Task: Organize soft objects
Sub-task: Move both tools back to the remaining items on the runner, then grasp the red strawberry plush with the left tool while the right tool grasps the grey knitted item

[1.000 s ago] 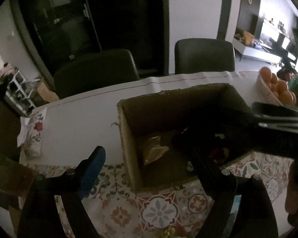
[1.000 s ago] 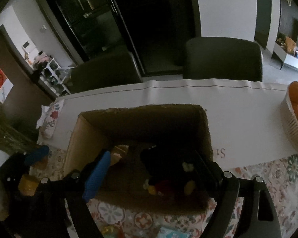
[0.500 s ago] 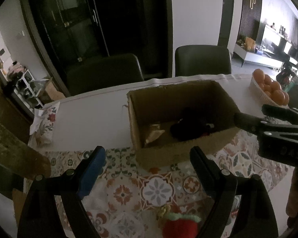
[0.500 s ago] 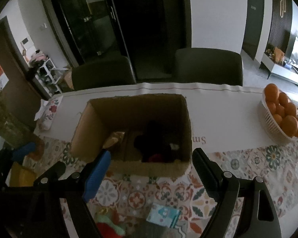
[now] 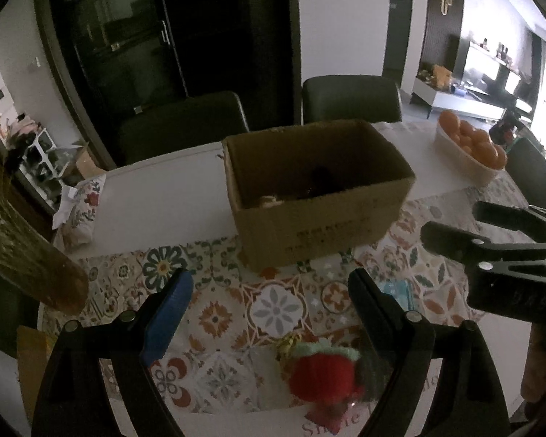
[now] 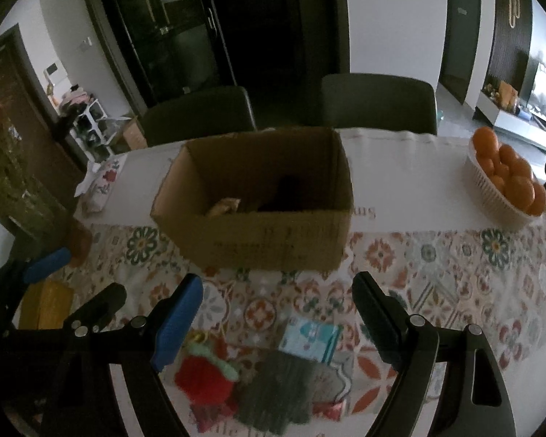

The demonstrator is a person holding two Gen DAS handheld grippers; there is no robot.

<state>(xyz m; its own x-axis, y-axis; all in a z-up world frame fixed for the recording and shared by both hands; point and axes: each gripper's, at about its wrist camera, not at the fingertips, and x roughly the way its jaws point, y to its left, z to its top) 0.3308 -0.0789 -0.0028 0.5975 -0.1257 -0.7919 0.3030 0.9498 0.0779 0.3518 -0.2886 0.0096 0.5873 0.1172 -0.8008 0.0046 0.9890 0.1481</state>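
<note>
An open cardboard box (image 5: 320, 196) (image 6: 265, 233) stands mid-table with a black plush toy (image 6: 287, 193) and a tan item (image 6: 224, 205) inside. A red knitted strawberry (image 5: 322, 373) (image 6: 205, 382) lies on the patterned cloth near the front edge, beside a grey knitted piece (image 6: 280, 389) and a light blue packet (image 6: 309, 335). My left gripper (image 5: 269, 302) is open and empty above the strawberry. My right gripper (image 6: 276, 302) is open and empty above the grey piece; it also shows in the left wrist view (image 5: 484, 225).
A white basket of oranges (image 6: 506, 185) (image 5: 469, 153) sits at the right. A floral pouch (image 5: 85, 200) lies at the left edge. A yellow item (image 6: 45, 307) lies front left. Two dark chairs (image 6: 378, 102) stand behind the table.
Both grippers have pulled back and up from the box toward the table's front edge. The black plush toy stays in the box. The strawberry, grey piece and packet have come into view.
</note>
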